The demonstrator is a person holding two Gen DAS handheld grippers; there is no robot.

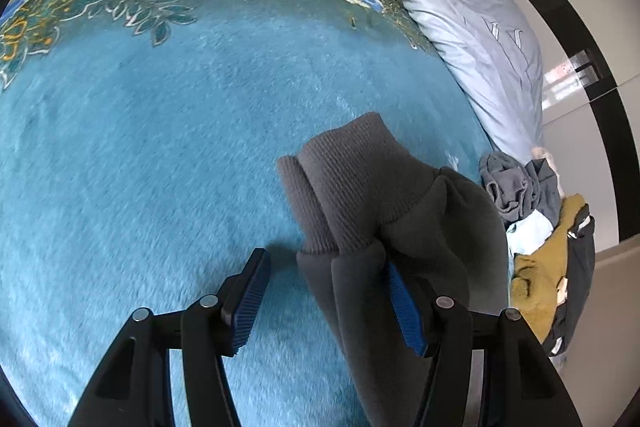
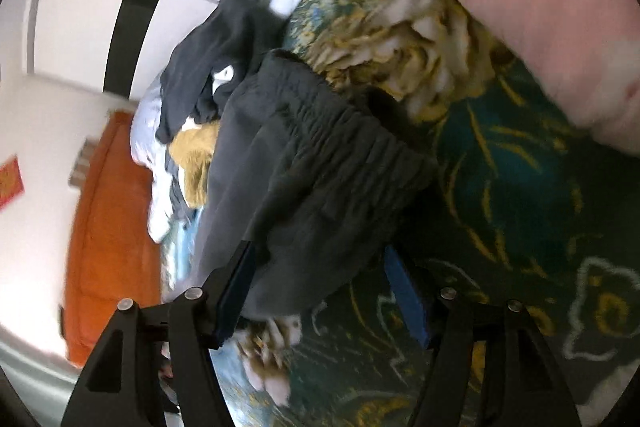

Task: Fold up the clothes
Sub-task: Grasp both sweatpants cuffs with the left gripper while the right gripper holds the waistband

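Observation:
A pair of dark grey sweatpants lies on a blue floral blanket (image 1: 160, 147). In the left wrist view its ribbed cuff (image 1: 344, 187) and leg drape over the right finger; my left gripper (image 1: 326, 303) stands open, with cloth between the jaws. In the right wrist view the gathered waistband (image 2: 340, 155) bunches between the spread jaws of my right gripper (image 2: 320, 291), which is open around it. The picture there is blurred.
A pile of other clothes (image 1: 536, 227), grey, light blue, mustard and black, sits at the bed's right edge, also in the right wrist view (image 2: 212, 99). A pale blue quilt (image 1: 472, 27) lies along the far side. A pink pillow (image 2: 520, 7) is close above. An orange headboard (image 2: 108, 247) is at left.

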